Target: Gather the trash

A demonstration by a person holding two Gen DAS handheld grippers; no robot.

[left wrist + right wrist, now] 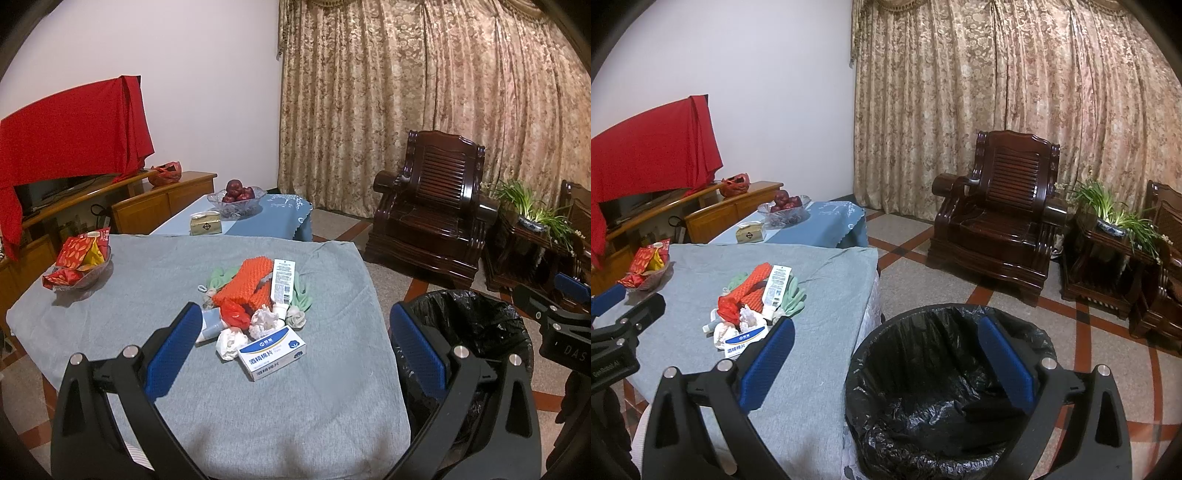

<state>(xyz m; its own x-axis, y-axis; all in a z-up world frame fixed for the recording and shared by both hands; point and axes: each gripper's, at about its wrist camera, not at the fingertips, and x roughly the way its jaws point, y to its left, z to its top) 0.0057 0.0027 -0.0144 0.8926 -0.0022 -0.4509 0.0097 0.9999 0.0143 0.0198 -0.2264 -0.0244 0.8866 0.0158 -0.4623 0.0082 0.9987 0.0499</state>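
Observation:
A heap of trash lies mid-table on the grey cloth (295, 413): a white-and-blue box (272, 353) (744, 341) nearest, crumpled tissues (266, 321), a red plastic scrap (233, 314), an orange foam net (248, 285) (753, 286), a white tube (282, 286) (776, 290) and green gloves (301, 301). My left gripper (295, 347) hovers open just short of the box, nothing between its fingers. My right gripper (886, 360) hangs open over the black-lined bin (923, 406) (476, 325) right of the table. Each gripper shows at the edge of the other's view.
A glass bowl of red packets (79, 267) sits at the table's far left. Beyond stands a blue-covered low table (280, 218) with a fruit bowl (236, 197) and tissue pack (206, 224). Dark wooden armchairs (997, 218) and a potted plant (1115, 218) stand right.

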